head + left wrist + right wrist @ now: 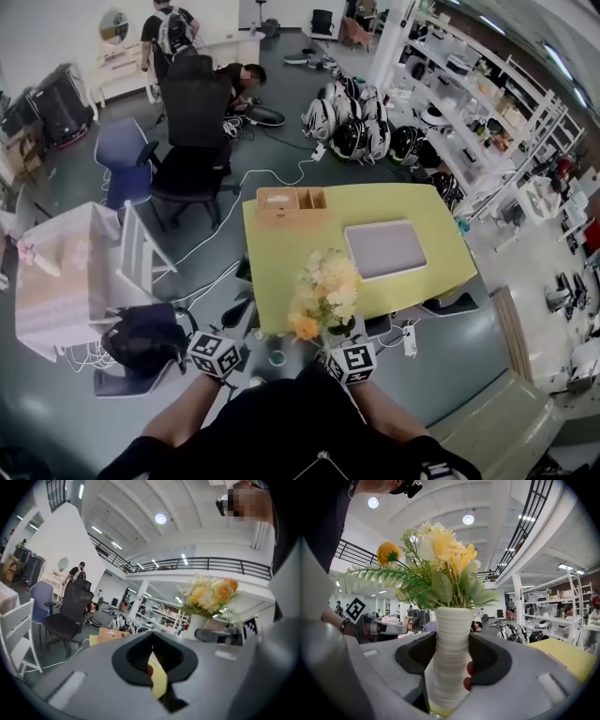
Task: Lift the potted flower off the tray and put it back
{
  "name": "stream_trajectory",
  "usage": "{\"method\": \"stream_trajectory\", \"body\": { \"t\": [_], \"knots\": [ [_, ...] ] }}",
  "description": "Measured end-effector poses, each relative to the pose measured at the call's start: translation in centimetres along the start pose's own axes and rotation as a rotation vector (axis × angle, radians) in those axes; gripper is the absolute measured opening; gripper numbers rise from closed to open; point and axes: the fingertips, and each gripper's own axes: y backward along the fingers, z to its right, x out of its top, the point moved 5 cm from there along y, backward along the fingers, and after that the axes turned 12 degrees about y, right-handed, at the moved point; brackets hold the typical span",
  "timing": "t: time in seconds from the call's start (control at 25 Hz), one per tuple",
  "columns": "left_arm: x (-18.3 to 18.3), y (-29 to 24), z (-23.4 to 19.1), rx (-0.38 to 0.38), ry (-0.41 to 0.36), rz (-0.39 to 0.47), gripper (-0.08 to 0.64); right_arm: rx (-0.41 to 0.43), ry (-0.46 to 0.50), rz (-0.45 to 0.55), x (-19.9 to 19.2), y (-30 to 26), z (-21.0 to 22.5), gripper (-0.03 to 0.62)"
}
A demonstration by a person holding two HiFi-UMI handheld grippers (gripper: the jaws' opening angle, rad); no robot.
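Right now your right gripper (451, 660) is clamped on the potted flower (451, 634). Its two dark jaws press on either side of the white ribbed pot, which stands upright between them, with the yellow and cream blooms and green fern leaves spreading above. In the head view the flower (323, 291) is held up over the near edge of the yellow-green table (281, 253), off the tray and toward the table's near left side. The grey tray (384, 248) lies flat on the right half of the table with nothing on it. Your left gripper (151, 657) grips nothing. Its jaws are drawn close together, leaving only a thin slit through which a strip of the table's yellow top shows. It is held just off the near edge of the table, to the left of the flower, and its own view catches the blooms off to its right. A wooden box (291, 202) with compartments sits at the far edge of the table. A black office chair (192, 141) stands on the floor beyond the table's far left corner, and a cluster of helmets (352, 127) lies on the floor beyond its far side.
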Motion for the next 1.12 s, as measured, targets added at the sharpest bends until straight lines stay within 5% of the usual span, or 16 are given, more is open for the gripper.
{"method": "stream_trajectory", "body": {
  "t": [0.44, 0.88, 1.12],
  "knots": [
    [-1.1, -6.9, 2.9, 0.01, 0.02, -0.026, 0.008, -0.001, 0.001, -0.001, -1.0, 0.0, 7.6, 0.222],
    [-3.5, -16.9, 5.9, 0.033, 0.027, -0.052, 0.008, -0.043, 0.031, 0.019, -3.7, -2.4, 21.1, 0.222],
    [-5.6, -22.7, 6.4, 0.07, 0.026, -0.063, 0.008, -0.061, 0.052, 0.041, -8.4, -5.2, 29.6, 0.222]
  ]
}}
